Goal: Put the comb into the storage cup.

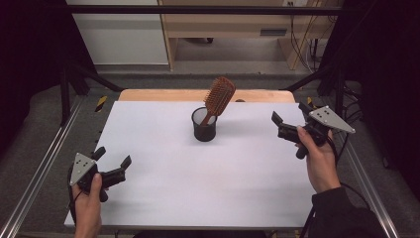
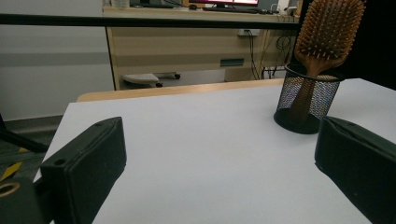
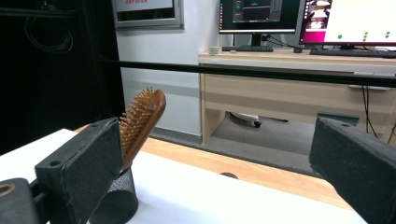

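We count one hairbrush (image 1: 219,94), one black mesh cup (image 1: 204,125) and two grippers on the white table (image 1: 208,183). The cup stands near the middle of the far edge, and the brush sits handle-down inside it, its wooden head leaning toward the far right corner.

The left gripper (image 1: 113,160) is held in the left hand (image 1: 88,204) close to the near left corner, its jaws spread wide with nothing between them. The right gripper (image 1: 289,119) is held in the right hand (image 1: 317,157) by the right edge, toward the far end; its jaws are also apart and empty.

From the high view we see both hands, the grey plates on top of the grippers and the whole table at once. The left gripper view adds what that one cannot: the bristles facing us on the hairbrush (image 2: 329,32), the see-through mesh of the cup (image 2: 306,99) with the handle showing inside, and a desk with cables beyond the far edge. The right gripper view gives the brush (image 3: 142,122) from its side, bristles pointing left, the cup (image 3: 116,201) partly behind the left jaw, and two lit monitors (image 3: 348,22) on the desk behind
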Demonstrator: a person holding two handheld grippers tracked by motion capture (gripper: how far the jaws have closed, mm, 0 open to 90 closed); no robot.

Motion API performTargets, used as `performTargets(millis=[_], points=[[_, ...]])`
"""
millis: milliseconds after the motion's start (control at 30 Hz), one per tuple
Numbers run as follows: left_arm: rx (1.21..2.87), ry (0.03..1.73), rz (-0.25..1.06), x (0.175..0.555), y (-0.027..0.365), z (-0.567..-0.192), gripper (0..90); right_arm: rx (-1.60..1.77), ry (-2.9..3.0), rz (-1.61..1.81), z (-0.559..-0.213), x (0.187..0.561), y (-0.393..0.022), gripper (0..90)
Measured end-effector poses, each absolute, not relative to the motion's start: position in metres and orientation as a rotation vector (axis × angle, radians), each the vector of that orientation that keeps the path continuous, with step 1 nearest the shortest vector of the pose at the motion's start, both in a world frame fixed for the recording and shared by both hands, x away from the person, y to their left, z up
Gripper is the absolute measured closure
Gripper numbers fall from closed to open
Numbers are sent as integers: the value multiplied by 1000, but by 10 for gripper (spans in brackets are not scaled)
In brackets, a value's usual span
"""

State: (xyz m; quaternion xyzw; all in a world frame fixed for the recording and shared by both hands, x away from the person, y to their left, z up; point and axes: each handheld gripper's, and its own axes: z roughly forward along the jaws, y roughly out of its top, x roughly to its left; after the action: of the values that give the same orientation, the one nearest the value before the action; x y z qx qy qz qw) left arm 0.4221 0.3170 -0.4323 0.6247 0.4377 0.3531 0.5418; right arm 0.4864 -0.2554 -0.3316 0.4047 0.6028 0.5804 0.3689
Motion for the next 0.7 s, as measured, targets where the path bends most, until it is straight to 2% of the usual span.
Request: performTargets(millis=[700], points=[[1474,1032,838,419,318,-432,24,1071,1549,1479,-350,469,-272,15]])
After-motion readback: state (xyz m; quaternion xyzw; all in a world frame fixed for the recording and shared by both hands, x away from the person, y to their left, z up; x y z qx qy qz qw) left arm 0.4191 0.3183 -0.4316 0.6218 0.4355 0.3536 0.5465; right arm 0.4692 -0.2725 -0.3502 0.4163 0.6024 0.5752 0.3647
